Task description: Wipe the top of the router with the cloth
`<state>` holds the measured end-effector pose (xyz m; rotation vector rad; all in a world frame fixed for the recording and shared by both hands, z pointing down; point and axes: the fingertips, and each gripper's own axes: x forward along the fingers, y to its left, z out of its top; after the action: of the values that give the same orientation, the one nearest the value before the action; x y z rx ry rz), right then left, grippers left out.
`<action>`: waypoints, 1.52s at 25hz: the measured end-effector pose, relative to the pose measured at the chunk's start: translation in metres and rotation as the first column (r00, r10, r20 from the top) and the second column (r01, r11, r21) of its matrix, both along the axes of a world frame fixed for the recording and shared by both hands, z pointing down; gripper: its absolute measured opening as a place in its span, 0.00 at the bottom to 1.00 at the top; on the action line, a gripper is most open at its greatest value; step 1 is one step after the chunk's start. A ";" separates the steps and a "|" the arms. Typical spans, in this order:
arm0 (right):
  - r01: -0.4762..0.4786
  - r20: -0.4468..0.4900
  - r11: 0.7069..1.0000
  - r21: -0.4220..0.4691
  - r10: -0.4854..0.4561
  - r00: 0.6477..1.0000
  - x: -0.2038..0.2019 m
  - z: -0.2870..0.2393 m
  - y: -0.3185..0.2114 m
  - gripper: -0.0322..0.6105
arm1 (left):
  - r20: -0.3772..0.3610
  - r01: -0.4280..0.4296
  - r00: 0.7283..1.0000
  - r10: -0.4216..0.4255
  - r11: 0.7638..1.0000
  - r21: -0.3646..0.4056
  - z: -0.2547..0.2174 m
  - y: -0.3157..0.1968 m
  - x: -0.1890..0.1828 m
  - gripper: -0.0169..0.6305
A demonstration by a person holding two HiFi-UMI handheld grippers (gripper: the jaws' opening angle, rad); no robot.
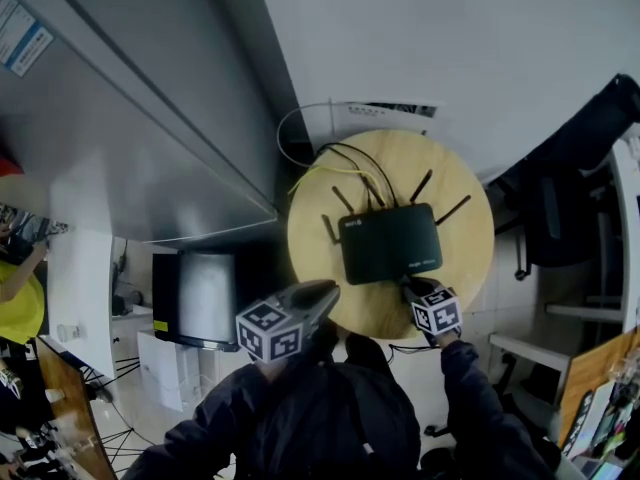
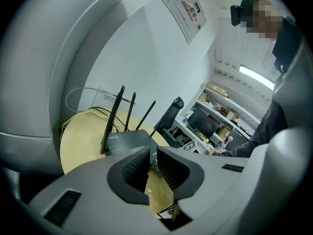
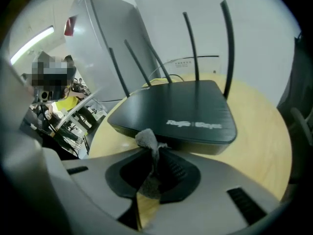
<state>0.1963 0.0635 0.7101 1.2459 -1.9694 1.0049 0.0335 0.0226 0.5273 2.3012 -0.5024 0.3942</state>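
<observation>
Pinching the cloth (image 3: 145,137) tight in my right fingers (image 3: 178,173), I'm at the near right corner of the router (image 3: 178,109), flat on the round table (image 3: 264,136), its top lying straight ahead, long side crosswise; my left fingers (image 2: 134,168), closed on nothing, hang farther off

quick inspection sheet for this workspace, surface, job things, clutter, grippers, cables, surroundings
surface: round wooden table, bare apart from the router and cables
job's things: black router lying flat, antennas up along its far edge; grey cloth just short of its near edge, not on top
clutter: nothing seen
grippers: right gripper shut on the cloth at the router's near right corner; left gripper at the table's near edge, jaws together, empty
cables: black and yellow cables run from the router's back over the far edge
surroundings: white wall; black office chair to the right
</observation>
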 end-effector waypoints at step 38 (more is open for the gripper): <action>-0.058 0.155 0.895 0.443 -0.013 0.988 -0.087 -0.278 -0.023 0.15 | -0.100 -0.100 0.988 0.118 0.980 0.171 -0.083 -0.012 0.009 0.07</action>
<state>0.1092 0.0406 0.4318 1.4690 -2.4054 0.6912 0.0428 0.0103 0.4442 2.5035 -0.3667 0.2863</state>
